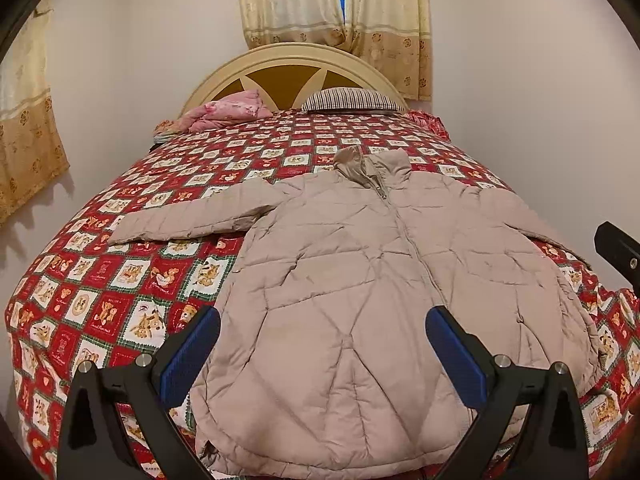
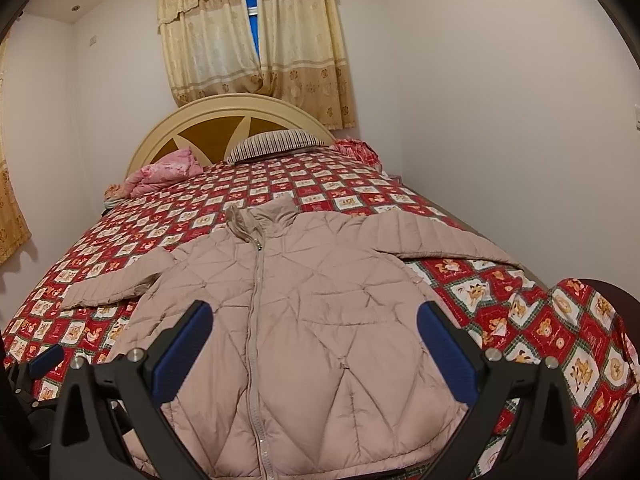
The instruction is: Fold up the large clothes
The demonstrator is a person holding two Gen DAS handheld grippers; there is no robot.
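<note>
A beige quilted puffer jacket [image 1: 340, 280] [image 2: 304, 312] lies flat and zipped on the bed, collar toward the headboard, hem at the near edge. Both sleeves are spread out sideways, the left sleeve [image 1: 188, 220] over the bedspread and the right sleeve [image 2: 432, 240] toward the wall side. My left gripper [image 1: 322, 344] hovers open above the jacket's lower left half, nothing between its blue pads. My right gripper [image 2: 314, 340] hovers open above the lower right half, also empty. The left gripper [image 2: 44, 360] shows at the left edge of the right wrist view.
The bed carries a red patchwork bedspread [image 1: 120, 280] with bear squares. A pink blanket [image 1: 232, 110] and a striped pillow [image 1: 352, 100] lie by the cream headboard [image 1: 292, 56]. Curtains [image 1: 332, 4] hang behind. A wall runs close along the bed's right side.
</note>
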